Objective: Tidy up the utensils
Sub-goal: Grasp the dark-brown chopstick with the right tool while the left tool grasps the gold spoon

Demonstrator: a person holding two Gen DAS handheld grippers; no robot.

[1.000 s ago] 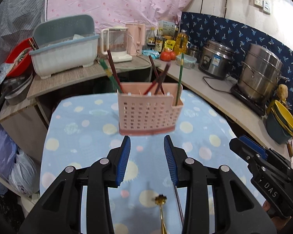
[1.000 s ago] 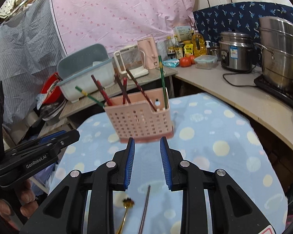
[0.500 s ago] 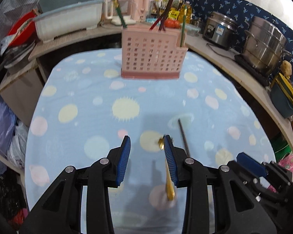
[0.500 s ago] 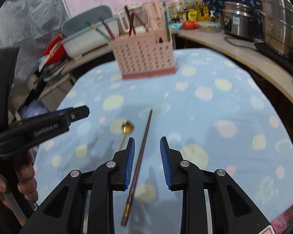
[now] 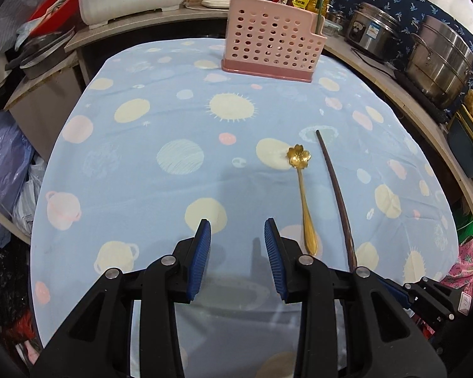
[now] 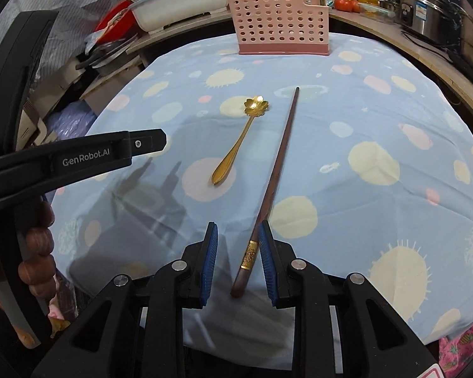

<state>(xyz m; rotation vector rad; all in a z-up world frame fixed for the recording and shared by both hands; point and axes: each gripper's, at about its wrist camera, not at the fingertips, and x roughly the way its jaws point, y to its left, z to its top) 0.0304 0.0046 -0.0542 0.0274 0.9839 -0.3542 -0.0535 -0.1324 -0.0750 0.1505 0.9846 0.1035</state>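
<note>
**Right gripper straddles the chopstick; left gripper hovers beside the spoon**

A dark brown wooden chopstick with a gold band near its thick end [image 6: 272, 186] lies on the light blue tablecloth printed with pale planets and suns [image 6: 378, 119], its thin tip pointing toward the far side of the table. The right gripper [image 6: 238, 236] sits low over the thick end, jaws spread, with the banded part of the stick lying in the gap between the blue-padded fingers [image 6: 210, 252]; the stick runs closer to the right-hand pad, though whether it touches that pad cannot be told.

Just to the left of the chopstick lies a gold metal spoon with a flower-shaped bowl [image 6: 239, 140], bowl toward the far side and apart from the stick.

The left gripper [image 5: 237, 231] hangs above bare cloth with its jaws spread and nothing between them. In its view the spoon [image 5: 302, 195] lies just right of its right finger, and the chopstick [image 5: 335, 189] lies farther right.

At the far edge of the table stands a pink perforated plastic utensil basket [image 5: 269, 52], holding several upright chopsticks in red, green and dark tones. It is well apart from the two loose utensils.
</note>
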